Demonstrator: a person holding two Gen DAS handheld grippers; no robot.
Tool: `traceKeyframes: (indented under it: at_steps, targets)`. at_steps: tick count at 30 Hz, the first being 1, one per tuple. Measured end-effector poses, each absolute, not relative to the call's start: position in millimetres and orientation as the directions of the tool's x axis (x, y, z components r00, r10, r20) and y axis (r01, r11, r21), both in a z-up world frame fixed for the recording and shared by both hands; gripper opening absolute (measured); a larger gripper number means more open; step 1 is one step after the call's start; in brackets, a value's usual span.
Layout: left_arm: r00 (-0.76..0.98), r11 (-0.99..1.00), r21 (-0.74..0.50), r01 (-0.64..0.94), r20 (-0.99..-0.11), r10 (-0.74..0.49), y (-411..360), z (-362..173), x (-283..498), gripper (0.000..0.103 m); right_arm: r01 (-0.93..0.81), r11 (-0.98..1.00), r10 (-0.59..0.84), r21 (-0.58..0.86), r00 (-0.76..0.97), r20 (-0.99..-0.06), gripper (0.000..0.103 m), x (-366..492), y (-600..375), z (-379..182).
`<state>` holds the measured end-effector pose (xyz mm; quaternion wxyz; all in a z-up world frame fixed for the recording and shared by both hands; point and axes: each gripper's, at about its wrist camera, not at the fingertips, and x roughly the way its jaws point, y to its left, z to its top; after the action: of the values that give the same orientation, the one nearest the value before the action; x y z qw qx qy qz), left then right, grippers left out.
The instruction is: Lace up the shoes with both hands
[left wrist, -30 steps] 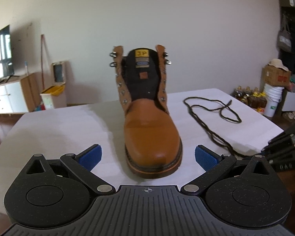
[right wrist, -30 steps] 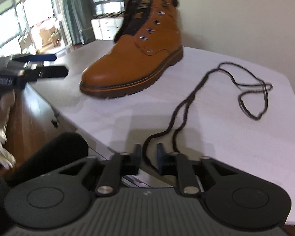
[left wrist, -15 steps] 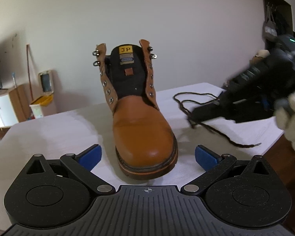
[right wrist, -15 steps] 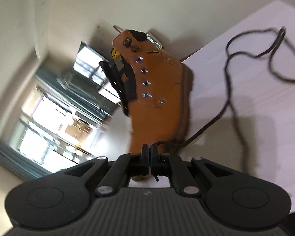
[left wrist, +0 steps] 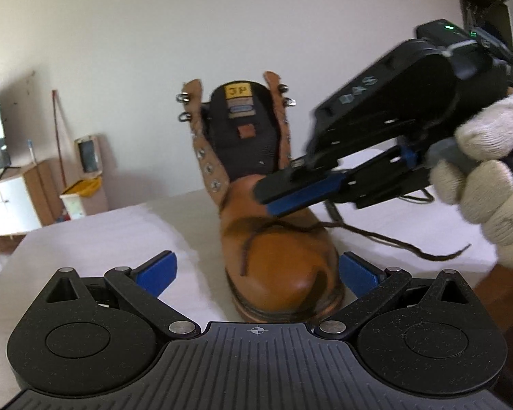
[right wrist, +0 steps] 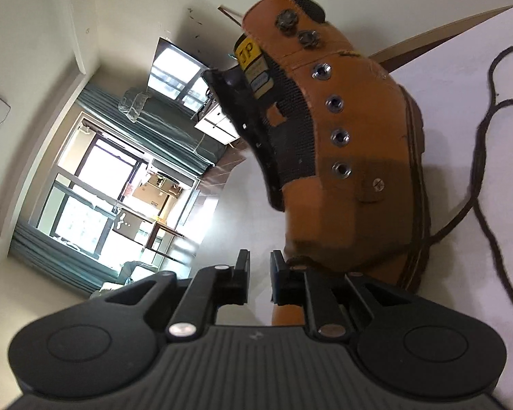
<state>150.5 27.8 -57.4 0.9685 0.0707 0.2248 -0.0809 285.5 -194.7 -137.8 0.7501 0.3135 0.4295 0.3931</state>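
A tan lace-up boot [left wrist: 280,266] stands on the white table [left wrist: 102,232], toe toward my left gripper [left wrist: 256,273], which is open with its blue pads on either side of the toe, not touching it. From the right, my right gripper [left wrist: 266,198] reaches over the boot's vamp, rolled onto its side. Its jaws are opening, and the narrow gap shows nothing between them [right wrist: 259,273]. The dark brown lace [left wrist: 376,235] drapes over the toe cap and trails right across the table. In the right wrist view the boot's [right wrist: 359,136] eyelets are empty and the lace [right wrist: 478,157] loops beyond it.
A hand in a white glove [left wrist: 489,171] holds the right gripper at the right edge. The table's right edge [left wrist: 478,273] drops to a wooden floor. A low cabinet [left wrist: 13,198] and a yellow-lidded bin [left wrist: 82,188] stand by the far wall. Large windows [right wrist: 102,188] are in the right wrist view.
The right gripper swung in from the right over the boot, rolling onto its side and bringing the lace end. Its shut jaws parted, and the lace now lies over the toe. The boot looms slightly larger.
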Motion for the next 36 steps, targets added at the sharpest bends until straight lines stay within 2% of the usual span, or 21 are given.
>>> traceKeyframes:
  at_steps: [2, 4, 8, 10, 15, 17, 19, 20, 24, 29, 36]
  targets:
    - [0.884, 0.978, 0.083, 0.193, -0.447, -0.137, 33, -58, 156, 0.099, -0.323, 0.502, 0.853, 0.802, 0.342, -0.395, 0.016, 284, -205, -138]
    - [0.876, 0.977, 0.043, 0.208, -0.453, -0.167, 40, -58, 161, 0.078, -0.315, 0.508, 0.845, 0.802, 0.361, -0.394, 0.016, 281, -216, -138]
    - [0.842, 0.961, -0.100, 0.258, -0.464, -0.274, 60, -60, 176, 0.070, -0.294, 0.520, 0.828, 0.802, 0.405, -0.389, 0.020, 274, -239, -144]
    - [0.825, 0.946, -0.158, 0.282, -0.464, -0.323, 67, -61, 182, 0.057, -0.295, 0.527, 0.823, 0.797, 0.412, -0.391, 0.020, 271, -244, -145]
    - [0.789, 0.913, -0.258, 0.315, -0.463, -0.403, 80, -64, 188, 0.047, -0.358, 0.540, 0.825, 0.762, 0.403, -0.396, 0.020, 277, -238, -138]
    - [0.786, 0.906, -0.282, 0.315, -0.457, -0.416, 86, -64, 188, 0.035, -0.403, 0.549, 0.826, 0.732, 0.397, -0.401, 0.021, 277, -235, -132]
    - [0.783, 0.899, -0.302, 0.316, -0.452, -0.427, 92, -65, 191, 0.009, -0.487, 0.568, 0.821, 0.663, 0.399, -0.409, 0.024, 273, -230, -124]
    - [0.778, 0.896, -0.310, 0.318, -0.454, -0.434, 95, -64, 192, 0.003, -0.544, 0.581, 0.814, 0.605, 0.405, -0.417, 0.024, 269, -223, -119]
    - [0.751, 0.895, -0.264, 0.360, -0.487, -0.446, 104, -62, 200, 0.002, -0.745, 0.585, 0.785, 0.320, 0.421, -0.455, 0.024, 252, -196, -108]
    - [0.715, 0.871, -0.186, 0.455, -0.508, -0.481, 112, -59, 201, 0.002, -0.858, 0.513, 0.725, 0.000, 0.433, -0.535, 0.023, 234, -163, -104]
    - [0.684, 0.793, -0.005, 0.609, -0.504, -0.528, 110, -43, 194, 0.002, -0.928, 0.264, 0.718, -0.264, 0.372, -0.589, 0.024, 220, -125, -100]
